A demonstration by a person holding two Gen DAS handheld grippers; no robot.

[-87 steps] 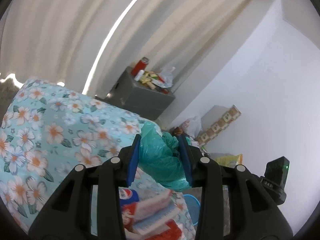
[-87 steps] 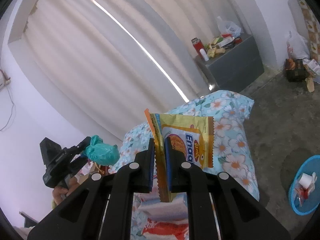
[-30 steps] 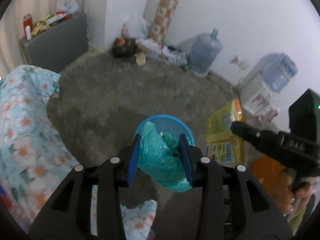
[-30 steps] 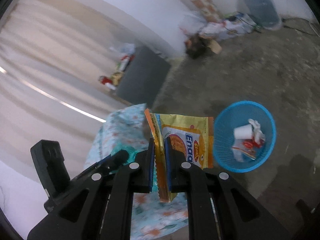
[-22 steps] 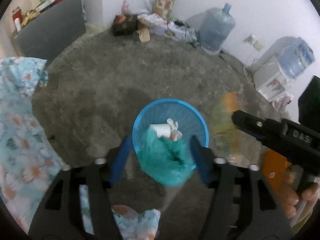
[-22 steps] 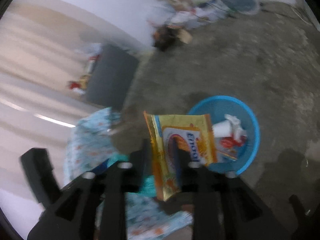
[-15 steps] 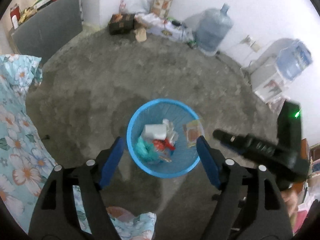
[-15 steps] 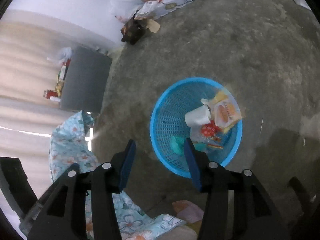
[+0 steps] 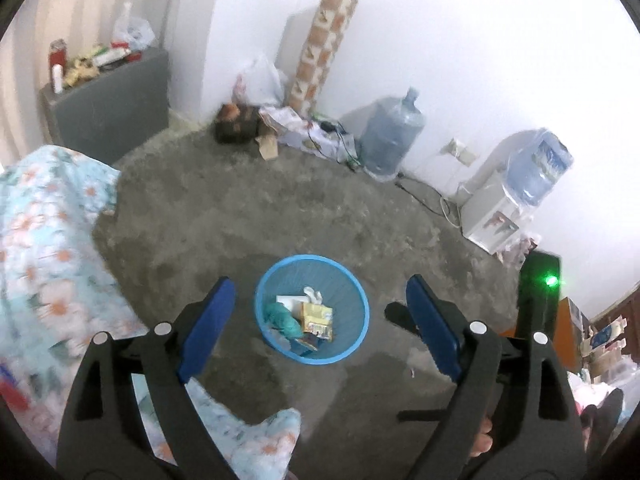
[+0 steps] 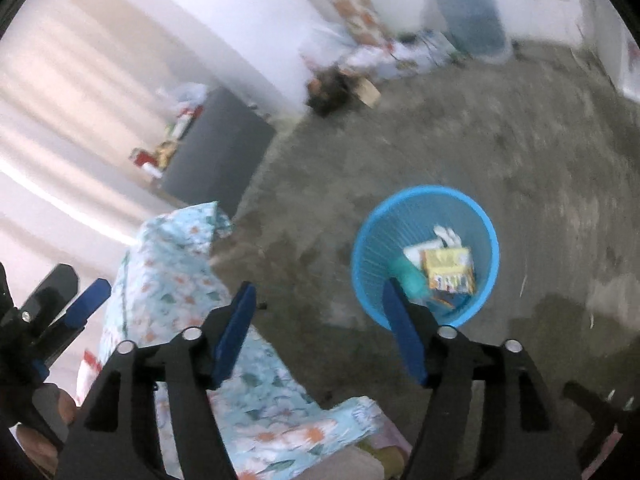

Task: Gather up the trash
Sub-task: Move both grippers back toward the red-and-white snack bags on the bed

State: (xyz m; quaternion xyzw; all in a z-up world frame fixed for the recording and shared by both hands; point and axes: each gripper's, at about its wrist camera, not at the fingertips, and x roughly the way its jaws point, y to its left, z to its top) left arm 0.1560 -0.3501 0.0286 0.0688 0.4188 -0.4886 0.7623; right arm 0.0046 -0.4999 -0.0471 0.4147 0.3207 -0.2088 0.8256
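Note:
A round blue mesh trash basket (image 9: 352, 288) stands on the grey floor. Inside it lie a crumpled teal plastic bag (image 9: 285, 316), a yellow snack wrapper (image 9: 317, 317) and a white cup (image 9: 290, 301). My left gripper (image 9: 320, 312) is open and empty, high above the basket, which shows between its blue pads. In the right wrist view the basket (image 10: 370, 240) holds the same yellow wrapper (image 10: 449, 269) and teal bag (image 10: 408, 274). My right gripper (image 10: 320, 320) is open and empty, above and left of the basket. The left gripper (image 10: 76, 308) also shows at that view's left edge.
A bed with a floral blue cover (image 9: 44, 240) lies at left, with red-and-white packets (image 10: 90, 364) on it. A grey cabinet (image 9: 108, 100) with clutter stands at the back. Water bottles (image 9: 390, 136), a dispenser (image 9: 496, 216) and bags line the far wall.
Both grippers opened above the basket. The teal bag and the yellow wrapper dropped into it. Both views have since tilted up and pulled back slightly from the basket.

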